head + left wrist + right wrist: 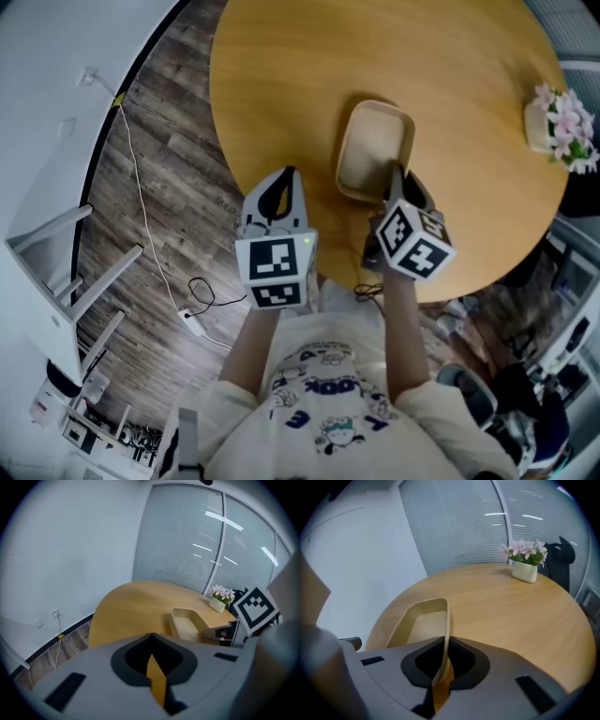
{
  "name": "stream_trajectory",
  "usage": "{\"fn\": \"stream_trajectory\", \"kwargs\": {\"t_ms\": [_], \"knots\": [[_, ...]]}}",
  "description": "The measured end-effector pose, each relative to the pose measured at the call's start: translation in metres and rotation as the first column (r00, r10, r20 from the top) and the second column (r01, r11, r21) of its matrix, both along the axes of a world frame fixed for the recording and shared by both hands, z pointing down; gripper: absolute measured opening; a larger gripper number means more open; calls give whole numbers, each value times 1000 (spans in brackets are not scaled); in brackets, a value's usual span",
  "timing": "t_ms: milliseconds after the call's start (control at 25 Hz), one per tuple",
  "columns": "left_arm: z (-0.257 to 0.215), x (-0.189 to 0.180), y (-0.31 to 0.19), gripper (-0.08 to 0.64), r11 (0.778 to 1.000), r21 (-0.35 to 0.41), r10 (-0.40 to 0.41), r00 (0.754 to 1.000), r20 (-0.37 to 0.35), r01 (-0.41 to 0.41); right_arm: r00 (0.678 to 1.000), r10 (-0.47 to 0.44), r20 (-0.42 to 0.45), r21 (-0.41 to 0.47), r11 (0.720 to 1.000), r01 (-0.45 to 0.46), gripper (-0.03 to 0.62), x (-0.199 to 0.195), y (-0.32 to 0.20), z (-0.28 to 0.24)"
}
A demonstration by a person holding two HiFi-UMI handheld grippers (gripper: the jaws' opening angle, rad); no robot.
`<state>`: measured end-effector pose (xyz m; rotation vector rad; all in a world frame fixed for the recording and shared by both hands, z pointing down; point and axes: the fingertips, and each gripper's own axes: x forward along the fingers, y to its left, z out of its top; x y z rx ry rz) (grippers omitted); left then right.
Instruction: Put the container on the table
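Note:
A cream, empty, rounded-rectangular container (374,148) rests on the round wooden table (281,75). My right gripper (397,187) is shut on the near right wall of the container (423,623); the thin wall runs straight between the jaws in the right gripper view. My left gripper (277,192) hovers over the table's near edge, left of the container (187,624), jaws shut with nothing between them. Each gripper carries a marker cube.
A small white pot of pink flowers (561,124) stands at the table's far right edge; it also shows in the right gripper view (526,559). A white cable (150,234) runs over the wood floor at left. Frosted glass walls and blinds stand beyond the table.

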<state>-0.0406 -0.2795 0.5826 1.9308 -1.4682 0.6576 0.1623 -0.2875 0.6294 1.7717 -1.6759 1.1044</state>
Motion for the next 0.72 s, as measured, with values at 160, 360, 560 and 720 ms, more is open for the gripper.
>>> {"fn": "stream_trajectory", "kwargs": {"t_ms": [160,360,560,720], "knots": [[0,0,1,3,1000,1,-2,1000,-5,2,1000,-8,7,2,1000,8,18,-1,0,-1],[-10,-4,-2,3,1000,24,-6,1000,-6,6,1000,4,-7,14,1000,-3,77,3,1,-11],[-35,-5,-8,3,997,75,-9,1000,-13,10,998,-3,-55,75,997,7,77,5,-1,-38],[-65,-5,-17,3,989,146,-1,1000,-24,4,997,-26,-76,163,986,38,75,-3,-8,-72]]}}
